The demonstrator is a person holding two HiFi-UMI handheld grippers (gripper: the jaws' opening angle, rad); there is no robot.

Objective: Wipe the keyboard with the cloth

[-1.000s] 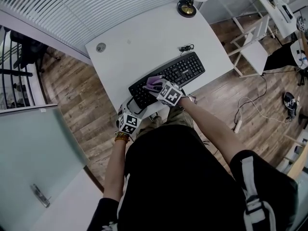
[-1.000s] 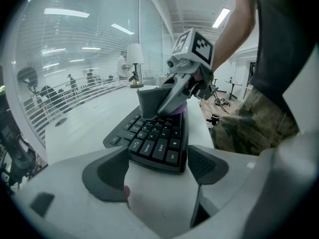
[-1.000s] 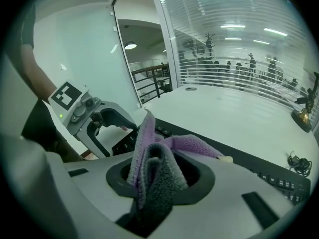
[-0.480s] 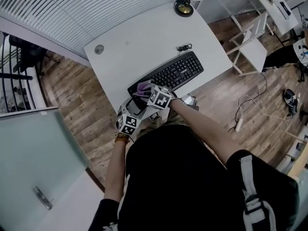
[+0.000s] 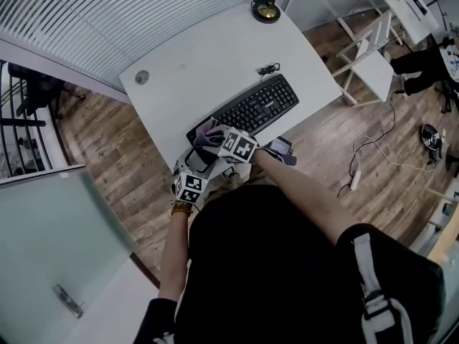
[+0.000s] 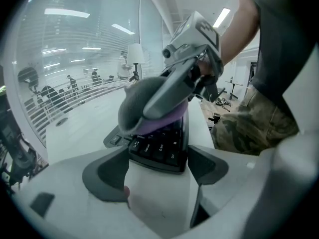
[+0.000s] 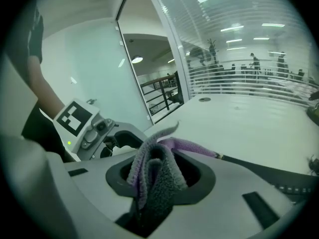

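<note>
Desk (image 5: 215, 56), right claw (image 7: 158, 180) clamped on cloth (image 7: 149, 158)

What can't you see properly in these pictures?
- Head view: the letters on the keyboard are too small to read.
- Head view: the keyboard's left end hides under the cloth and the right gripper.
- Head view: the lamp has its top cut off by the upper edge.

Your head camera looks steeply down from high above the white curved desk (image 5: 215, 49), with the whole black keyboard (image 5: 251, 110) in view. The camera on your left gripper (image 6: 157, 176) sits low and close, facing the keyboard's end. The one on your right gripper (image 7: 159, 180) faces leftward across the desk. All three share the purple-grey cloth (image 6: 132, 111).
</note>
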